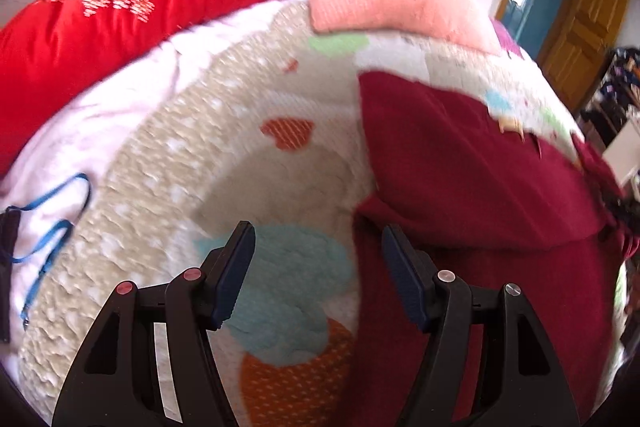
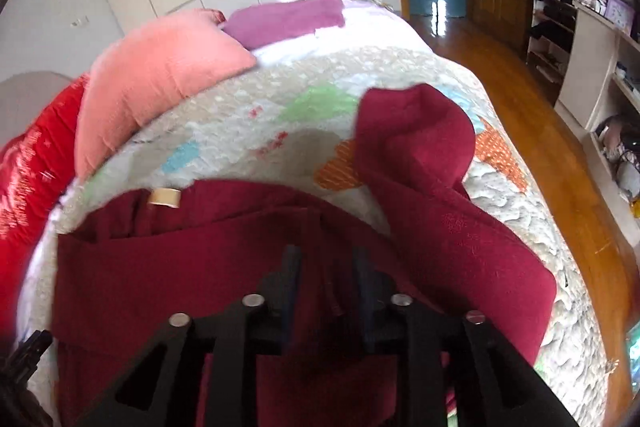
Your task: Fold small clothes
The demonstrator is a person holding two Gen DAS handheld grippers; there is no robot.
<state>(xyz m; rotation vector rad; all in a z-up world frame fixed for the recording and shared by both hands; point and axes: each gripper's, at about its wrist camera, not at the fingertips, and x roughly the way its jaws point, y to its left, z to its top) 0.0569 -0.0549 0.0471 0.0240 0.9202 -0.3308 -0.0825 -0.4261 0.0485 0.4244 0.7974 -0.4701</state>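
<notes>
A: Location of the garment?
B: The dark red garment [image 2: 224, 267] lies on the quilt [image 2: 248, 115] of the bed, below the pink pillow [image 2: 160, 75].
A: Finger state?
B: Left gripper [image 1: 318, 259]: fingers spread apart, empty (beside the garment's edge). Right gripper [image 2: 326, 279]: fingers narrowly parted over the garment; grip cannot be confirmed.

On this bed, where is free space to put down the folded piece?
Bare quilt lies between the pink pillow and the maroon garment. The floor-side edge is crowded by the garment's raised sleeve; pillows fill the head end.
</notes>
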